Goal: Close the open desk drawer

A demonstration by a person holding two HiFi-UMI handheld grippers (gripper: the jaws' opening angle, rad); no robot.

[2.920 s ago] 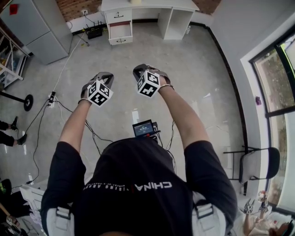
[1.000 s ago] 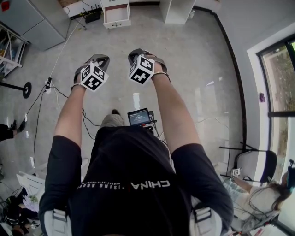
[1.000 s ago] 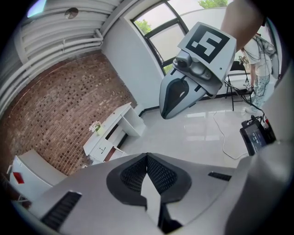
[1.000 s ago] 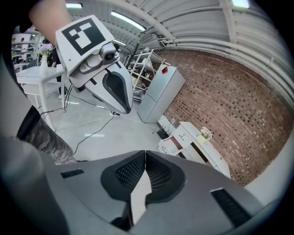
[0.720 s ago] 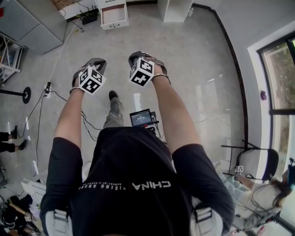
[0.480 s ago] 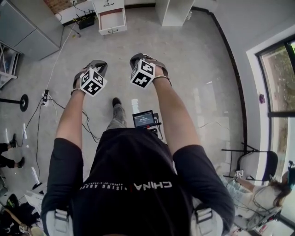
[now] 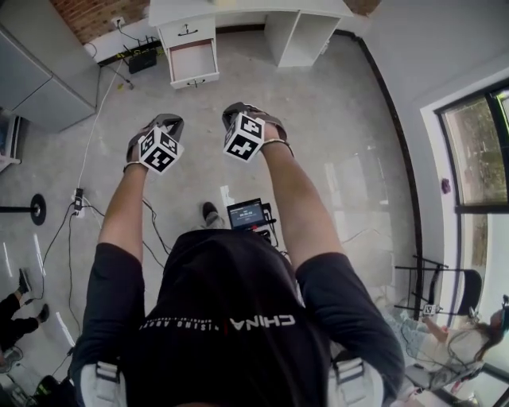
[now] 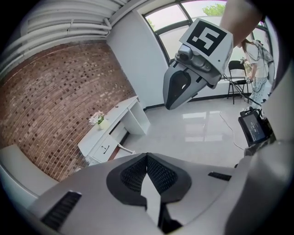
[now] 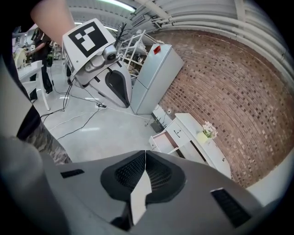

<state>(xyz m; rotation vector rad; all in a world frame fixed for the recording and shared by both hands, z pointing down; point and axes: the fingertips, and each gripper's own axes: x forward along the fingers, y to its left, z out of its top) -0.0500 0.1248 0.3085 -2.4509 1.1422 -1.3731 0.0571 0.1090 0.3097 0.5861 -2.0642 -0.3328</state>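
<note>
A white desk stands against the brick wall at the top of the head view. Its lower left drawer is pulled out, and the drawer above it is closed. My left gripper and right gripper are held out side by side over the bare floor, well short of the desk. Both are shut with nothing between the jaws. The right gripper view shows the open drawer just past its closed tips. In the left gripper view the desk lies beyond the closed tips.
A grey cabinet stands left of the desk, with a black box by the wall. Cables and a power strip cross the floor at left. A small screen hangs at the person's chest. A chair stands by the window.
The person has walked toward the desk, so the desk and open drawer have come further into the head view and look nearer. Both grippers stay shut and side by side.
</note>
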